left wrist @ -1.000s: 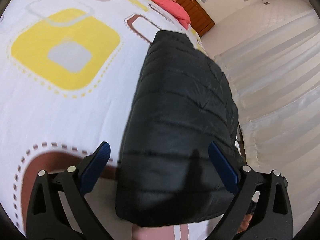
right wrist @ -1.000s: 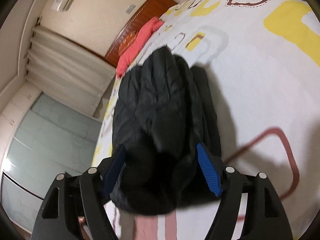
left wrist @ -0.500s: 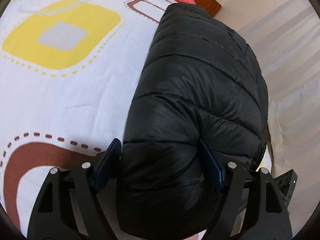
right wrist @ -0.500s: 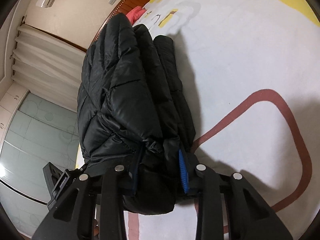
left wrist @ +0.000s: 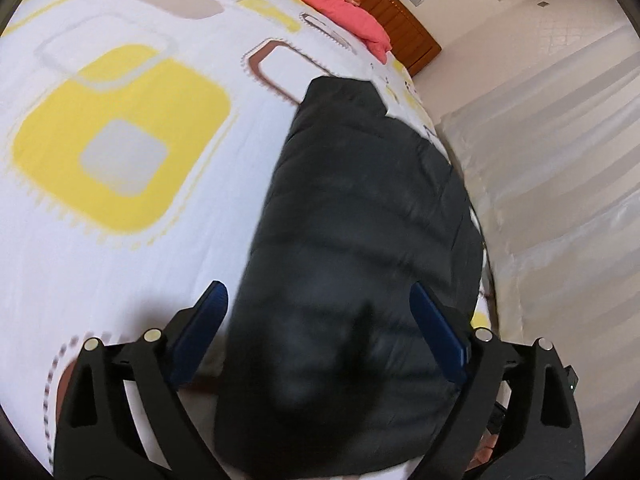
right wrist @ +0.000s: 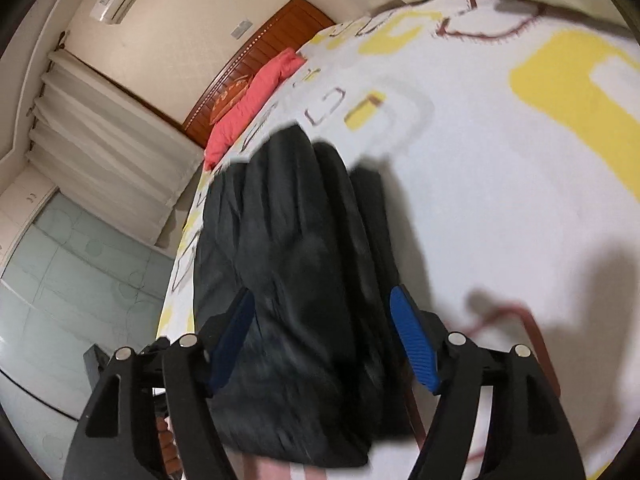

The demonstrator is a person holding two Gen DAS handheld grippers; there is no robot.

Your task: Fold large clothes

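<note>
Fingers of the left gripper (left wrist: 320,320) stand spread wide in the lower part of its view, blue pads on either side of the near end of the black puffer jacket (left wrist: 360,240) without pinching it. Half a second earlier those pads were squeezed in against the padded fabric, which bulged high toward the camera; now the jacket lies lower and flatter, running from the bottom centre up toward the upper middle of the frame. The right gripper (right wrist: 324,328) tells the same story: its jaws were nipped together on a fold at the jacket's near edge, and now they are parted, with the fabric lying loose between and below them.

Both views are smeared with motion blur, so the grippers seem to be moving, probably backing off. I judge that a fold has just been laid down and let go. In the right wrist view the jacket (right wrist: 296,272) shows as stacked layers, a narrower strip lying along its right side, so it looks folded lengthwise already.

It rests on the white bedspread (left wrist: 120,280) with yellow and brown squares, close to the bed's edge by the pale curtain (left wrist: 560,160). Pink pillows (left wrist: 328,8) and a wooden headboard (left wrist: 400,20) sit at the upper centre. A crosswise fold likely remains, and the slippery puffy fabric may spring open.
</note>
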